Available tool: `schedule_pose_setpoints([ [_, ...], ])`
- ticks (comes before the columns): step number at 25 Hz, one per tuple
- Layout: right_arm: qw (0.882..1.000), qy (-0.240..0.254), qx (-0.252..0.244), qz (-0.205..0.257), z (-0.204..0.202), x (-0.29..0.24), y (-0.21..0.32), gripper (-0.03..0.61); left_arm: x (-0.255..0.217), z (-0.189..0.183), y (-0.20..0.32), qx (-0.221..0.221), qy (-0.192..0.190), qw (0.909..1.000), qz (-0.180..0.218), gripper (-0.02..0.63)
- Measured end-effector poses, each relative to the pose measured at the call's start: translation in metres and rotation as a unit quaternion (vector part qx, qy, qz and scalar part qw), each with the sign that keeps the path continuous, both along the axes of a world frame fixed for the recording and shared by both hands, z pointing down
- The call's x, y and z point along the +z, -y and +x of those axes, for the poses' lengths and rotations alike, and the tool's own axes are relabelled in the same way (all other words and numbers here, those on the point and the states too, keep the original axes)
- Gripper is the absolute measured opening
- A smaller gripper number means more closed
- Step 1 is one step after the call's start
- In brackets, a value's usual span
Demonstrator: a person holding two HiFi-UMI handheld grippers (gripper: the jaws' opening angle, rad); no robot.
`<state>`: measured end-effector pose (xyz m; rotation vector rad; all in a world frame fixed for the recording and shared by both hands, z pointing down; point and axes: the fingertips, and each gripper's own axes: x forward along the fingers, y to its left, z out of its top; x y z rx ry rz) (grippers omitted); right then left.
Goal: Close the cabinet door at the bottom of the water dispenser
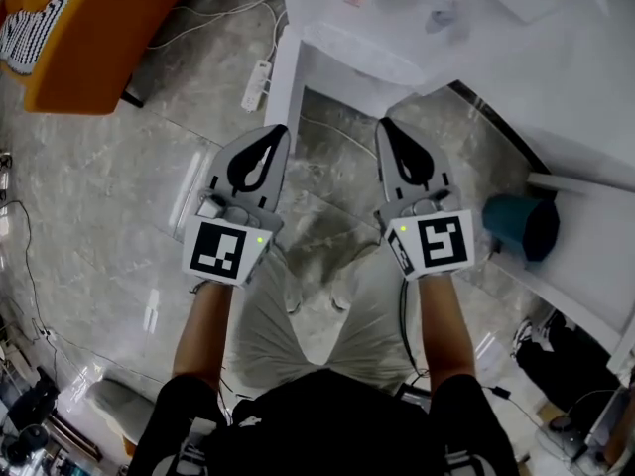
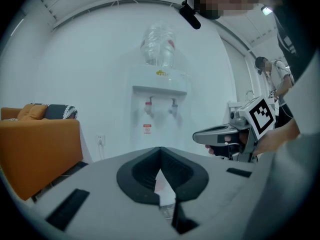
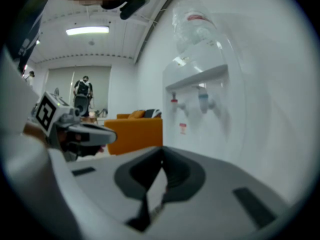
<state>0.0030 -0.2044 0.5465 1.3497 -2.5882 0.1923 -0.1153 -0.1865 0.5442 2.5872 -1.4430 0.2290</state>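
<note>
Both tools, left tool (image 1: 280, 130) and right tool (image 1: 386, 125), are pinched shut on nothing, so I'd guess the cabinet door (image 1: 285, 82), swung out at 12 o'clock under the water dispenser (image 1: 397, 18), just needs a slow flat-sided push.

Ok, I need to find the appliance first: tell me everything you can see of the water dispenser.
The water dispenser is a white unit against a white wall. A clear inverted bottle sits on top; two taps, one red-handled, hang in a recess, with a red label beneath. Its lower cabinet is hidden behind the left claw, which is shut and not touching it.
</note>
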Motion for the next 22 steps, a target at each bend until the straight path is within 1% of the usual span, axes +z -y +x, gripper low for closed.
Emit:
schedule_pose_setpoints([
  [5, 1.0, -0.002, -0.003, 0.008, 0.001, 0.037, 0.014, 0.034, 0.034, -0.003, 0.014, 0.001, 0.003, 0.9999, 0.015, 0.009],
  [10, 1.0, -0.002, -0.004, 0.021, 0.003, 0.063, 0.029, 0.034, 0.064, -0.008, 0.025, -0.001, 0.012, 0.9996, 0.027, 0.009],
  [14, 0.999, -0.004, -0.005, 0.033, 0.001, 0.077, 0.037, 0.034, 0.077, -0.01, 0.031, 0.0, 0.005, 0.9994, 0.035, 0.009],
  [17, 0.999, -0.002, -0.008, 0.04, -0.003, 0.085, 0.042, 0.034, 0.085, -0.013, 0.034, 0.0, 0.011, 0.9989, 0.047, 0.009],
  [22, 0.999, -0.001, -0.015, 0.052, -0.008, 0.095, 0.041, 0.034, 0.099, -0.018, 0.036, -0.001, 0.019, 0.9984, 0.054, 0.009],
])
